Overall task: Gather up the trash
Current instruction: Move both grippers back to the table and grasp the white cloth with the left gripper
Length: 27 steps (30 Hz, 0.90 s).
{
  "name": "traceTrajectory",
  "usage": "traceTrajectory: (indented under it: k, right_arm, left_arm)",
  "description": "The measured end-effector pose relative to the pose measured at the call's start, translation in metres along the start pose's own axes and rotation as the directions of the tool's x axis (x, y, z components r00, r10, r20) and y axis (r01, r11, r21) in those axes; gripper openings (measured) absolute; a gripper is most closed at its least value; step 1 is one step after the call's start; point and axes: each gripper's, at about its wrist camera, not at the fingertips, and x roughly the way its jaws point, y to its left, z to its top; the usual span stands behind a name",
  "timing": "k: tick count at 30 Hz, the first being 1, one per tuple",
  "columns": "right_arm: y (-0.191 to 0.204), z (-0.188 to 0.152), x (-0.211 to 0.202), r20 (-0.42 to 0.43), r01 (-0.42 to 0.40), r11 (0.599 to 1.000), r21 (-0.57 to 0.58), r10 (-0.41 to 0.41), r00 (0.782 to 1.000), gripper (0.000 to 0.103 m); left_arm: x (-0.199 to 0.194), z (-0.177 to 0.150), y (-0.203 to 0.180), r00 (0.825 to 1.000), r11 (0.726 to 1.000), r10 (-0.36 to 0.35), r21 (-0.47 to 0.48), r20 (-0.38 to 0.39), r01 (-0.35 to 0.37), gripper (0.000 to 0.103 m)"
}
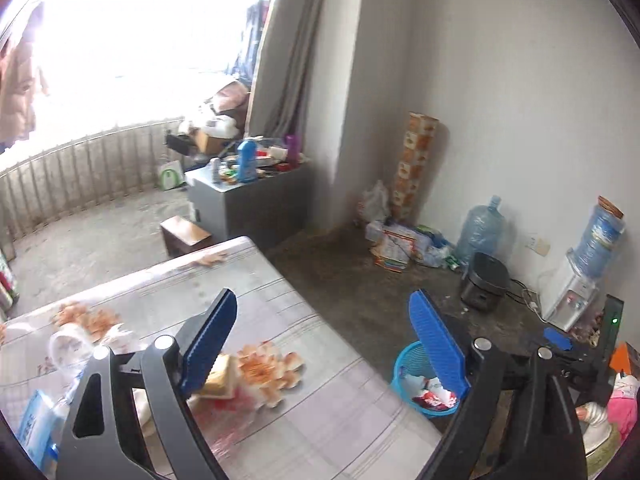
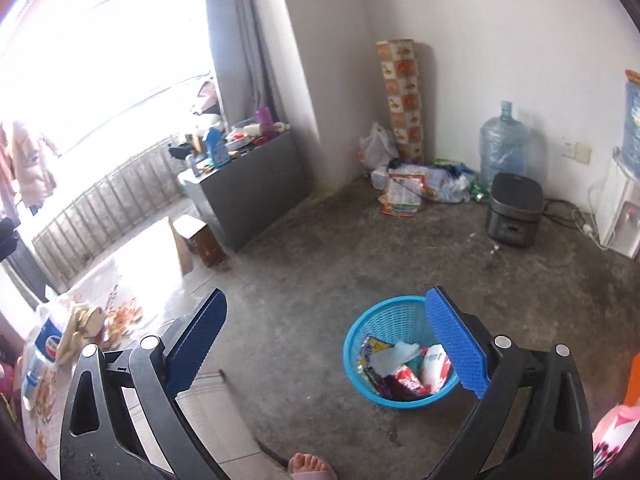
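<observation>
Both claws are spread and empty, the right claw above the blue bin on the floor (wrappers already inside), the left claw over the tabletop beside the bin, likely seeking the crumpled wrapper.

White walls, concrete floor, bright window, grey curtain.
</observation>
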Motion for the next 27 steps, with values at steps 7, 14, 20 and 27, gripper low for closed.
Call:
traceTrajectory:
  k: [7, 14, 20, 27]
  right_arm:
    - [0.05, -0.003, 0.011, -0.118, -0.219, 0.975, -0.033, 0.214, 0.97, 0.096]
    - [0.115, -0.01, 0.029, -0.259, -0.382, 0.924, -0.022, 0.364, 0.895, 0.092]
    - [0.161, -0.017, 0.047, -0.36, -0.45, 0.893, -0.017, 0.414, 0.836, 0.083]
    - [0.207, -0.015, 0.077, -0.459, -0.521, 0.854, 0.007, 0.465, 0.757, 0.07]
  left_arm:
    - [-0.059, -0.049, 0.08, 0.983, 0.973, 0.182, -0.139, -0.023, -0.183, 0.086]
    - [-0.075, -0.088, 0.11, 0.977, 0.956, 0.205, -0.204, -0.055, -0.212, 0.086]
    - [-0.065, -0.102, 0.116, 0.985, 0.973, 0.155, -0.159, -0.077, -0.165, 0.081]
    - [-0.026, -0.105, 0.131, 0.99, 0.986, 0.108, -0.118, -0.093, -0.119, 0.058]
